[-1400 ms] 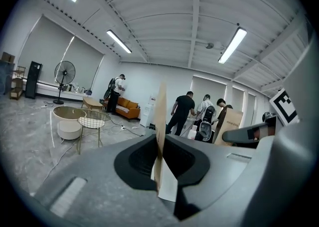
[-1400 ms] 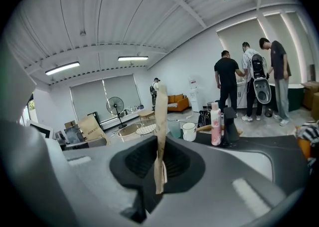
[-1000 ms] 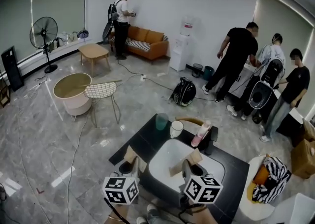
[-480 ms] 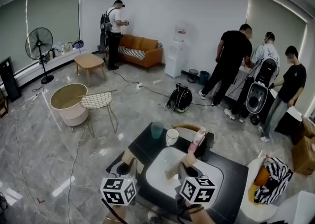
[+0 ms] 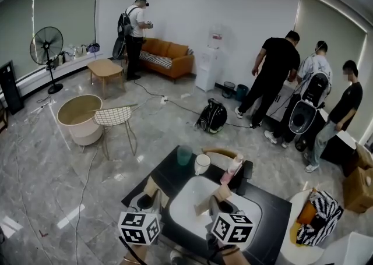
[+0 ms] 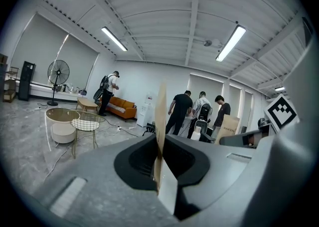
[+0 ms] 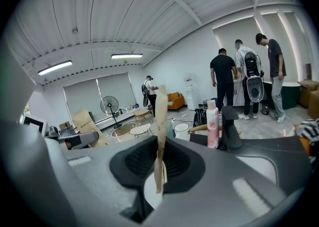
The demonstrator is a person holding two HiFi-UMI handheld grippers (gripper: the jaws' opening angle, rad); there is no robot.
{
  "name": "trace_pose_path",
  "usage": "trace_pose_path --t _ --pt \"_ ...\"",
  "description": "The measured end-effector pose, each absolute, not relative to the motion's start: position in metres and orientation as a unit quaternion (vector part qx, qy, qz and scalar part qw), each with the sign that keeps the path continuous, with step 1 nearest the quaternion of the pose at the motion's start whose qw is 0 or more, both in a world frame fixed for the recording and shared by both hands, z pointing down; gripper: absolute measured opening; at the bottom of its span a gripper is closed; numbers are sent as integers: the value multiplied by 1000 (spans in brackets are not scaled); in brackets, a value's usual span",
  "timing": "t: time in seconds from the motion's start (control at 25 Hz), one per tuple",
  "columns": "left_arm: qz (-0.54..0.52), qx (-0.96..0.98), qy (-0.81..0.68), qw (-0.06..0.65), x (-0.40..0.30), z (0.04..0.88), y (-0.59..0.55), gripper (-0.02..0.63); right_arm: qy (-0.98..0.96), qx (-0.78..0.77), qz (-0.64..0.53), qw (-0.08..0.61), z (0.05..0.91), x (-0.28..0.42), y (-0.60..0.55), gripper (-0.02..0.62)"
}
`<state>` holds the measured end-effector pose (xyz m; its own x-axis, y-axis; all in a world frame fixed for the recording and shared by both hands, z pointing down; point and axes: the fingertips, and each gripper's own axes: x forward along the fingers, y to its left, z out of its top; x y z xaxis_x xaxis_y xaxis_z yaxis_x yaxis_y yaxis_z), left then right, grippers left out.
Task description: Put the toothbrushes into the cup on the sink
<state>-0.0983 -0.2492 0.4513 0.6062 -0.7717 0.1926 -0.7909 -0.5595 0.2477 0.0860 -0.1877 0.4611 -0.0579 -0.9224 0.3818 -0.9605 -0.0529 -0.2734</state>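
Note:
A white cup stands on the black counter behind the white sink basin, and shows again as the white cup. A tan, wood-coloured object lies just behind it; I cannot tell if it is a toothbrush. My left gripper is over the counter at the basin's near left, my right gripper over the basin's near edge. The left gripper and right gripper each have their tan pads pressed together with nothing between them.
A green cup stands left of the white one. A pink bottle and a black faucet stand at the basin's back right. Beyond are a wire chair, a round tub, a backpack and several people.
The head view has shifted a little, so the room sits slightly differently in frame. Both grippers stay low at the sink's near side with their jaws unchanged.

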Motion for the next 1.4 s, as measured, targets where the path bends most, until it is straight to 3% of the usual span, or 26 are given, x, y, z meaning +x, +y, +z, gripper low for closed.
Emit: trace_pose_path --t 1.4 --pt "55 896 -424 120 -32 456 -337 37 -672 714 194 26 450 140 -280 29"
